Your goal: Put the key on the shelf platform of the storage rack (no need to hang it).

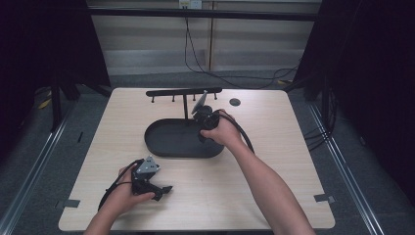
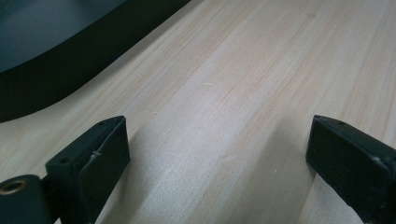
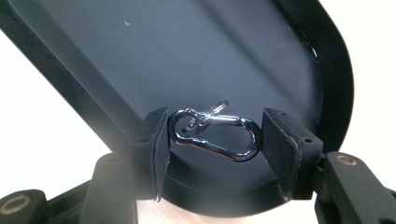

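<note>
A shiny metal carabiner [image 3: 214, 135] sits lengthwise between the fingers of the right gripper [image 3: 214, 140], which are closed on its two ends and hold it just above the floor of a black oval tray [image 3: 327, 70]. In the high view the right gripper [image 1: 208, 120] is over the right part of that tray [image 1: 161, 147], close to the upright post of a black hook rack [image 1: 183, 92] that rises from the tray's far side, with its pegged crossbar above. A small dark disc [image 1: 235, 102] lies on the desk [image 1: 274, 161] beyond the hand. The left gripper [image 1: 147, 183] rests low over the near left desk, fingers [image 2: 100, 154] spread wide with only bare wood between them, the tray's edge just ahead.
</note>
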The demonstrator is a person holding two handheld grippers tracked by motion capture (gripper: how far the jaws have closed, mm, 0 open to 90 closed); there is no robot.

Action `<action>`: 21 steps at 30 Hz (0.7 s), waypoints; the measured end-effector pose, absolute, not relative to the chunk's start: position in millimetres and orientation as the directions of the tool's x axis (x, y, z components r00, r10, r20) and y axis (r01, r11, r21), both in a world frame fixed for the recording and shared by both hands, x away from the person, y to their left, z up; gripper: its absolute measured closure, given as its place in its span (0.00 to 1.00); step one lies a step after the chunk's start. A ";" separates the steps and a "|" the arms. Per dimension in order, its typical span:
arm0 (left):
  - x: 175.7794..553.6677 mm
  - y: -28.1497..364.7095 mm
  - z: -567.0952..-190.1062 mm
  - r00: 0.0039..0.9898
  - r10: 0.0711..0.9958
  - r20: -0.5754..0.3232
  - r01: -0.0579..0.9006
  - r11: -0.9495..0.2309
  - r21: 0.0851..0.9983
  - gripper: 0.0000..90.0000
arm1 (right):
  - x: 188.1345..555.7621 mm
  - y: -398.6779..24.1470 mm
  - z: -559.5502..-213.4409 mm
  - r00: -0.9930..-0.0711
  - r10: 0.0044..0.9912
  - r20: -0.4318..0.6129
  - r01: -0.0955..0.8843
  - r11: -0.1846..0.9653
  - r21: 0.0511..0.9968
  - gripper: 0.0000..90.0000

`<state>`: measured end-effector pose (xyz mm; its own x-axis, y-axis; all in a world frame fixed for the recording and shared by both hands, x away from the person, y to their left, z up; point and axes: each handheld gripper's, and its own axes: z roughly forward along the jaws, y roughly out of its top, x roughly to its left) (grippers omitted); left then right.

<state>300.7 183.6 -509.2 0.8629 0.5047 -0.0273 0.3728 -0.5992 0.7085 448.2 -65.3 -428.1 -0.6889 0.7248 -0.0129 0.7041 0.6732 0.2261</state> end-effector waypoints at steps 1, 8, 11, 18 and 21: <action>300.7 183.6 -509.1 0.864 0.503 -0.027 0.372 -0.601 0.707 0.07 | 448.3 -64.5 -428.8 -0.684 0.729 -0.009 0.709 0.669 0.224 0.49; 300.5 183.6 -509.1 0.865 0.502 -0.027 0.371 -0.602 0.707 0.07 | 450.1 -63.7 -434.4 -0.685 0.728 -0.018 0.706 0.670 0.231 0.49; 300.5 183.6 -509.1 0.865 0.502 -0.026 0.370 -0.602 0.707 0.07 | 451.1 -63.8 -438.8 -0.688 0.725 -0.020 0.704 0.674 0.226 0.49; 300.4 183.6 -509.1 0.865 0.501 -0.027 0.371 -0.602 0.708 0.07 | 452.0 -63.6 -443.1 -0.684 0.729 -0.010 0.709 0.668 0.227 0.49; 300.4 183.5 -509.2 0.865 0.501 -0.027 0.370 -0.602 0.708 0.07 | 453.1 -64.1 -445.2 -0.680 0.733 -0.007 0.713 0.664 0.226 0.49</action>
